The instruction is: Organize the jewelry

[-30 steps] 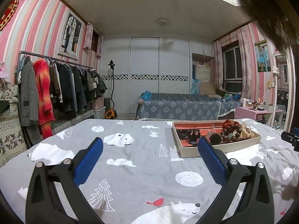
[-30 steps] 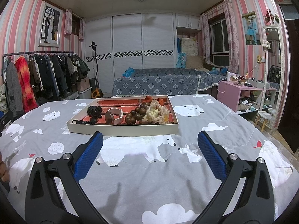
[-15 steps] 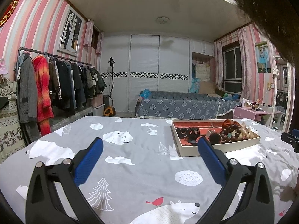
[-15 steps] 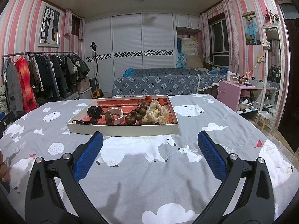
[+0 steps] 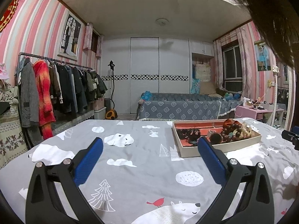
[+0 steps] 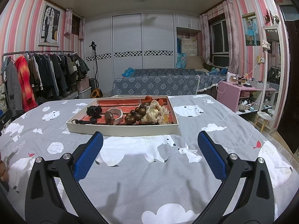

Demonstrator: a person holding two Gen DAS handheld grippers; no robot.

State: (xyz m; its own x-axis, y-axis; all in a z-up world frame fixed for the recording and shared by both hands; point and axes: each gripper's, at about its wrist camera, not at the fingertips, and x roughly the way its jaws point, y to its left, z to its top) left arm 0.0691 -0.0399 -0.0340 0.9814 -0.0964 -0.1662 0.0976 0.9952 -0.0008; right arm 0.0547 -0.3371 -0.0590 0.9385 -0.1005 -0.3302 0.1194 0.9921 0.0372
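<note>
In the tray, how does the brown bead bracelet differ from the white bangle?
The brown bead bracelet is dark, made of round glossy beads bunched together; the white bangle is one pale smooth band. The bracelet lies nearer the cream scrunchie, the bangle nearer the black items. Both rest inside the tray.

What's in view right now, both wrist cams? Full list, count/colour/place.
tray: 1, cream with red lining, on the bedspread ahead of the right gripper
wooden bead bracelet: 1, dark brown, middle of the tray
cream scrunchie: 1, right part of the tray
white bangle: 1, left of the beads
black hair ties: a cluster, count unclear, left part of the tray
bedspread: 1, grey with white bears
clothes rack: 1, dark coats plus an orange one, left wall
sofa: 1, blue patterned cover, far wall
pink side table: 1, right wall
left gripper: blue pads, open, empty
right gripper: blue pads, open, empty
</note>
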